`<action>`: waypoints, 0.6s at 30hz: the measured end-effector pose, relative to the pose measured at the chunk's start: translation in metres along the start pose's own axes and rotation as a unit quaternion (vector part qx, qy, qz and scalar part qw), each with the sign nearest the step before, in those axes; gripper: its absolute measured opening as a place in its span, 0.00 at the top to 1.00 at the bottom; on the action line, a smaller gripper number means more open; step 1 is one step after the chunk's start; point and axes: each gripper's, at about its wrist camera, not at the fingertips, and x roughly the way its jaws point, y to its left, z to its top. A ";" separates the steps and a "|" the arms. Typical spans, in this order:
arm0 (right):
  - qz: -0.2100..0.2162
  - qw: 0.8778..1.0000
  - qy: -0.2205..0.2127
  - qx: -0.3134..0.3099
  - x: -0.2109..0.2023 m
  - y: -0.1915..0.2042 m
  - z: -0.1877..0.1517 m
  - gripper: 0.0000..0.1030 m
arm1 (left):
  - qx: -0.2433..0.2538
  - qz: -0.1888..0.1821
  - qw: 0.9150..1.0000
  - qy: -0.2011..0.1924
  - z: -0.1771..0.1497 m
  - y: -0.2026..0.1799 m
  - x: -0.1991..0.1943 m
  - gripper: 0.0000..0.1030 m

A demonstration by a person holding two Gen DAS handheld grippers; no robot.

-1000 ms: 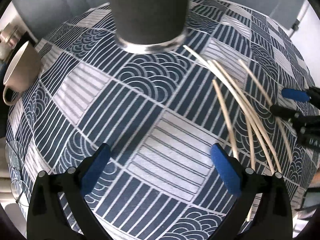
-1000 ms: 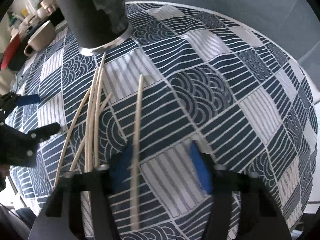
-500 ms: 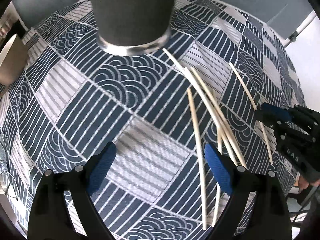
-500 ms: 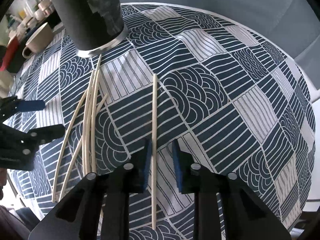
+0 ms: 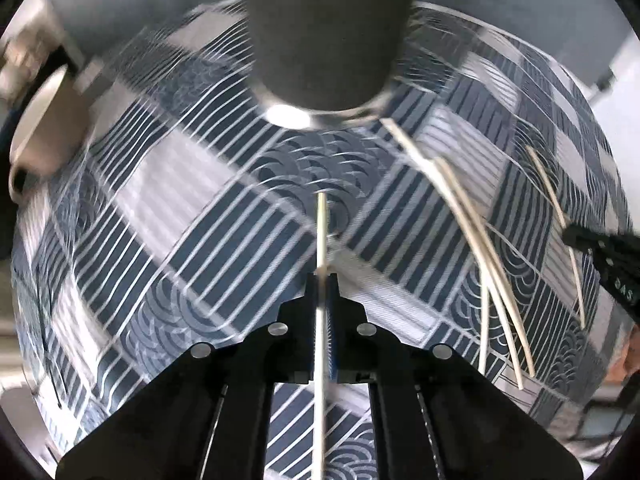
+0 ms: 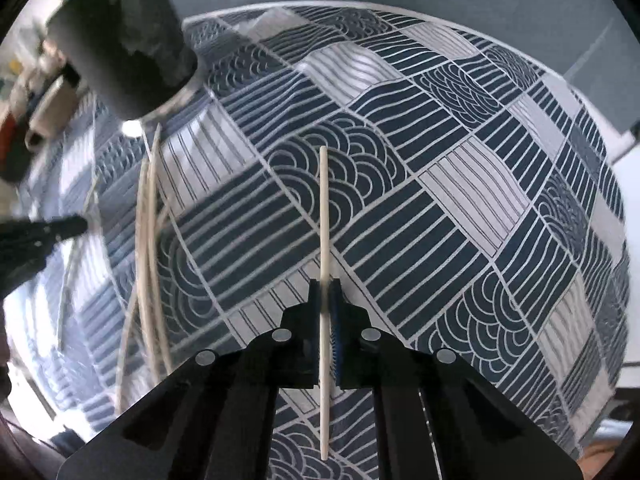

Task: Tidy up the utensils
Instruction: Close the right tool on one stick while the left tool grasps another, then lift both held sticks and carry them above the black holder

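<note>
My left gripper (image 5: 323,280) is shut on a pale wooden chopstick (image 5: 321,236) that points ahead at the dark cylindrical holder (image 5: 324,32). My right gripper (image 6: 325,286) is shut on another chopstick (image 6: 324,216), held above the patterned cloth. Several more chopsticks (image 5: 480,232) lie loose on the cloth to the right of the holder; they also show in the right wrist view (image 6: 146,216), left of my right gripper. The holder (image 6: 120,36) stands at the upper left there.
A blue and white patterned tablecloth (image 6: 460,184) covers the round table. A beige mug (image 5: 44,120) lies at the table's left edge. Each gripper shows at the side of the other's view: the right one (image 5: 600,256) and the left one (image 6: 36,240).
Both grippers have closed, each on a chopstick, and lifted it off the cloth. The left gripper has moved closer to the holder.
</note>
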 end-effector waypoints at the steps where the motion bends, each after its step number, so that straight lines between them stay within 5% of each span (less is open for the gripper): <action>1: 0.011 1.000 -0.006 0.012 -0.004 -0.003 0.002 0.96 | -0.015 -0.002 1.000 -0.003 0.000 0.006 -0.002 0.96; 7: 0.063 0.995 -0.059 0.041 -0.036 -0.006 0.029 0.96 | -0.061 0.003 0.997 -0.040 0.009 0.047 -0.038 0.96; 18: 0.107 0.981 -0.163 0.018 -0.102 0.028 0.111 0.96 | -0.062 -0.007 0.983 -0.174 0.091 0.063 -0.149 0.96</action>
